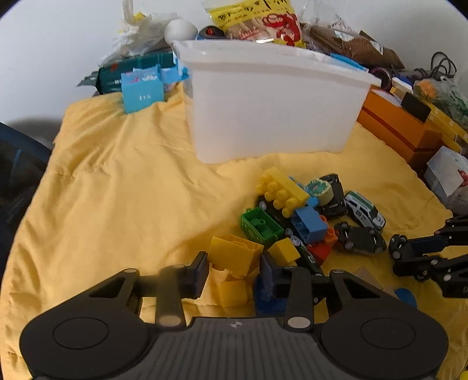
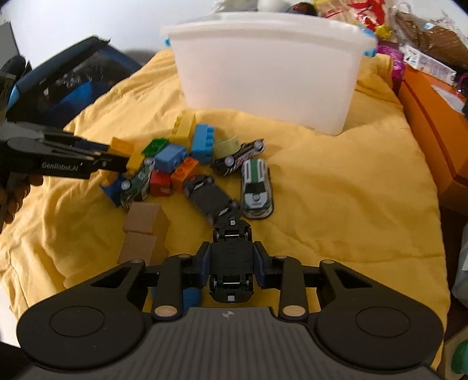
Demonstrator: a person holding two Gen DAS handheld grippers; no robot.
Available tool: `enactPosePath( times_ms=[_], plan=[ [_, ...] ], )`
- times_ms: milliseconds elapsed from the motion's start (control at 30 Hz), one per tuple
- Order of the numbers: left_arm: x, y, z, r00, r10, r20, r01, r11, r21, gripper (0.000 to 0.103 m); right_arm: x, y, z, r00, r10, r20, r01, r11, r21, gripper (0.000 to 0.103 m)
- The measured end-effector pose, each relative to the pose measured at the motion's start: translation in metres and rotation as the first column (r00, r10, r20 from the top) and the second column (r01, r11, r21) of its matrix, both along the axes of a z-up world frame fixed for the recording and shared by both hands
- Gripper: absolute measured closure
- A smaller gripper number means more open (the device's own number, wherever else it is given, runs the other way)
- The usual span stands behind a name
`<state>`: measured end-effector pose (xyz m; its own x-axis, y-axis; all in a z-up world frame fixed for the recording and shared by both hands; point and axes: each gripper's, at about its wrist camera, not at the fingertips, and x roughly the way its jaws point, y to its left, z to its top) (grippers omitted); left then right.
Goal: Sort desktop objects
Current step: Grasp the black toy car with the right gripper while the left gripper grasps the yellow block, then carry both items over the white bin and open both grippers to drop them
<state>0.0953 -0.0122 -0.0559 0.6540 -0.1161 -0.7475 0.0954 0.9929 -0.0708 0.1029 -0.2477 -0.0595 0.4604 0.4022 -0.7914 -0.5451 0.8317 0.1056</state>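
My left gripper (image 1: pixel 234 264) is shut on a yellow hollow brick (image 1: pixel 234 254), held tilted just above the yellow cloth (image 1: pixel 117 190). Another yellow brick (image 1: pixel 234 289) lies under it. A pile of bricks (image 1: pixel 292 210) and toy cars (image 1: pixel 362 210) lies just ahead to the right. My right gripper (image 2: pixel 231 258) is shut on a black toy car (image 2: pixel 231 263) that is upside down, wheels showing. A white-and-green car (image 2: pixel 256 187) and a black car (image 2: pixel 207 195) lie ahead of it. The white plastic bin (image 2: pixel 263 64) stands behind the pile.
Orange boxes (image 1: pixel 400 128) line the right side. Blue cartons (image 1: pixel 142 90) and snack bags (image 1: pixel 257 20) crowd behind the bin. Two brown cardboard cubes (image 2: pixel 143 231) sit near the right gripper. A dark bag (image 2: pixel 73 81) lies at the cloth's left edge.
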Motion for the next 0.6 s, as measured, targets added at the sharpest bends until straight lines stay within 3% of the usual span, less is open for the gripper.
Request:
enactPosePath(
  times_ms=[233,600],
  plan=[
    [-0.008,0.006,0.027,0.998,0.022,0.062,-0.021,0.999,-0.025,0.061,0.007,-0.009,0.028,0.998,-0.04,0.052,0.036,0.997,0.066,0.07],
    [0.014,0.005,0.102,0.991,0.052,0.125,-0.045,0.997,-0.063,0.061,0.047,-0.016,0.093,0.985,-0.11,0.136,0.081,0.977,0.198,0.07]
  ],
)
